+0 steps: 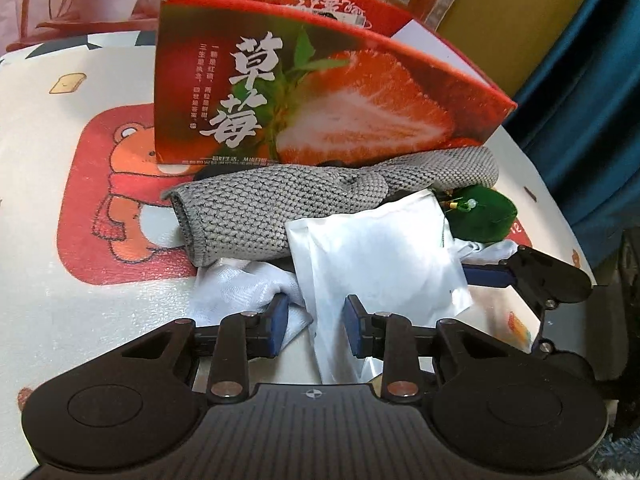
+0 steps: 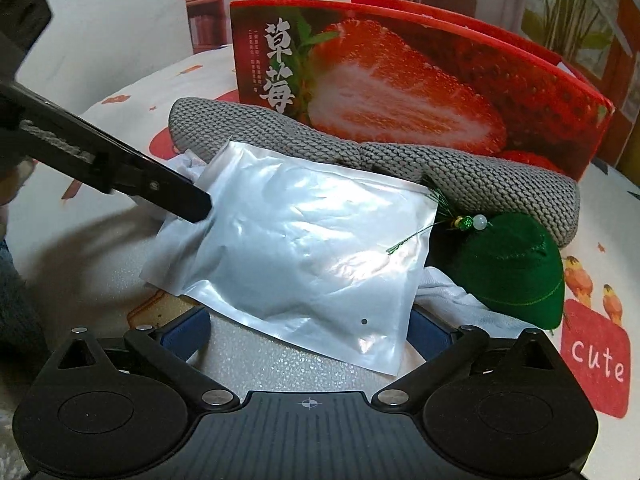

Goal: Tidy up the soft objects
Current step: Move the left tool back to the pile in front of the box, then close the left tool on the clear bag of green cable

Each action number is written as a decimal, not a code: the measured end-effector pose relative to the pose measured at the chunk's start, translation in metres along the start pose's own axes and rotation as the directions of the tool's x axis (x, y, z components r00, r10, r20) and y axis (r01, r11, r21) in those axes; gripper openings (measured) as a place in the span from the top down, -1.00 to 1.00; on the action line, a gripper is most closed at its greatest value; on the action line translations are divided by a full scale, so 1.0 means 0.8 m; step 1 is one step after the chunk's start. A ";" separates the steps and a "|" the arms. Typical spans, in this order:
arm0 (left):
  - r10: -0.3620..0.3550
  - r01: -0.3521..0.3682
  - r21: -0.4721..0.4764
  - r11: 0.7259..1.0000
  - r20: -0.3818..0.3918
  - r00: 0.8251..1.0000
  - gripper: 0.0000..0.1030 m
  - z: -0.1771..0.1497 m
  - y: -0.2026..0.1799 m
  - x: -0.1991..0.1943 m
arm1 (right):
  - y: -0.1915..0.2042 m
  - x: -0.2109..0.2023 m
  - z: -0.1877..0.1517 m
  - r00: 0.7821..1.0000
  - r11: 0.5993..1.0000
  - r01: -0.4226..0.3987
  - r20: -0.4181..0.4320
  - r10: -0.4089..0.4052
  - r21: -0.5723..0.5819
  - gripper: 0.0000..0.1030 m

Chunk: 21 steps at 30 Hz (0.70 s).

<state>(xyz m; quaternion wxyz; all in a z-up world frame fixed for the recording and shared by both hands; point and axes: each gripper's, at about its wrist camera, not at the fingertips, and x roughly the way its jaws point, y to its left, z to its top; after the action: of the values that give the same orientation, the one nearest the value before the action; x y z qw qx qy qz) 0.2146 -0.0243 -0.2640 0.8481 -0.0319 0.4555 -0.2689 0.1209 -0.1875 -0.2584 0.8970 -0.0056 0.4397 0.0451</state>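
Your left gripper has its fingers drawn fairly close, the silver pouch's near corner lying between the blue pads; the left pad rests against the white cloth, but whether the pads actually press the pouch you cannot tell from here. Your right gripper has its fingers spread as wide as they go, straddling the pouch's near edge without gripping it. Only the right wrist view shows the left finger lying on the pouch's far left corner; only the left wrist view shows the right gripper's arm at the pouch's right side. The pouch sits on top of the heap near the middle of the cartoon-printed table, over the white cloth. Just right of it lies one green plush piece with a beaded tassel, clearer in the right view. Behind them stretches one grey knitted piece, touching the foot of one open red strawberry box, which stands upright toward the table's far edge.
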 end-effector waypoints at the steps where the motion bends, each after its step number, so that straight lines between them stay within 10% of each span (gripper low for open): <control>1: -0.002 0.002 -0.002 1.000 0.000 1.000 0.37 0.001 0.000 0.001 | 0.000 0.001 0.000 1.000 1.000 0.001 0.001 -0.001 -0.004 -0.99; 21: -0.130 0.139 -0.160 0.977 0.065 0.989 0.37 0.016 0.014 -0.014 | 0.004 0.001 0.000 0.999 1.000 0.015 0.030 -0.015 -0.003 -0.99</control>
<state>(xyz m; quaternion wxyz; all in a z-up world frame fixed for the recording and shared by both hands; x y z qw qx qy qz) 0.2245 -0.0118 -0.2509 0.8344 -0.1396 0.4499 -0.2863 0.1213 -0.1844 -0.2593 0.9039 -0.0099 0.4259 0.0390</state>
